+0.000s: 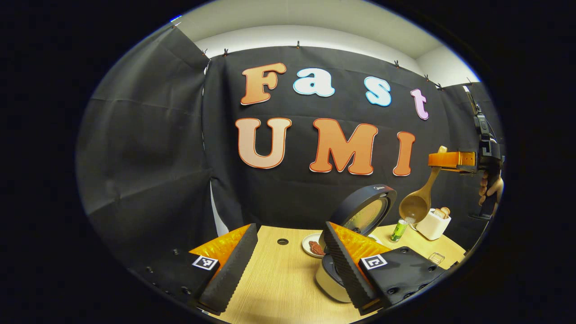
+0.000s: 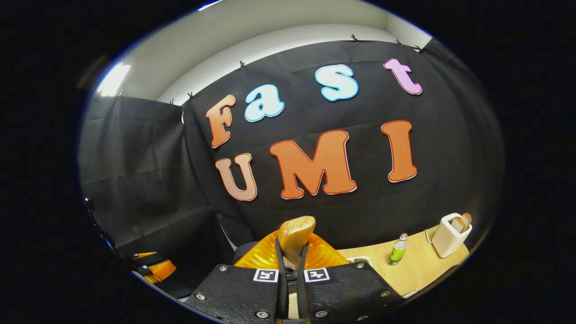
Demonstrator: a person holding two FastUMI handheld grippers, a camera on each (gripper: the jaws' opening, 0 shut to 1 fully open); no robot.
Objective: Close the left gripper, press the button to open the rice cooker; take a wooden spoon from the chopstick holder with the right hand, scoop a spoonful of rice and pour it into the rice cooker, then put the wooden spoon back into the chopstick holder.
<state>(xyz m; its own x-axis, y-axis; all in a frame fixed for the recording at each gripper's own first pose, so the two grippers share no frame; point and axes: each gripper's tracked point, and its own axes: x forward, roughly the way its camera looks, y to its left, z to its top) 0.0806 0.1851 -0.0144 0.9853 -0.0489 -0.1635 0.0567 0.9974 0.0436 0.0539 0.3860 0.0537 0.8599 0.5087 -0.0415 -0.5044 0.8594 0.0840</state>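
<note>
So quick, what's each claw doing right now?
Left claw: open, holding nothing, above the table by the open rice cooker.
Right claw: shut on the wooden spoon, lifted in the air.

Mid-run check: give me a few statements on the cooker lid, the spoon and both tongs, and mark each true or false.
1. The rice cooker lid stands open. True.
2. The left tongs are shut. False: the jaws stand wide apart, with the table between them.
3. The right tongs grip the wooden spoon by its handle. True.
4. The spoon sits in the chopstick holder. False: it hangs in the air, bowl down, above the table.
5. A green bottle stands beside the holder. True.
</note>
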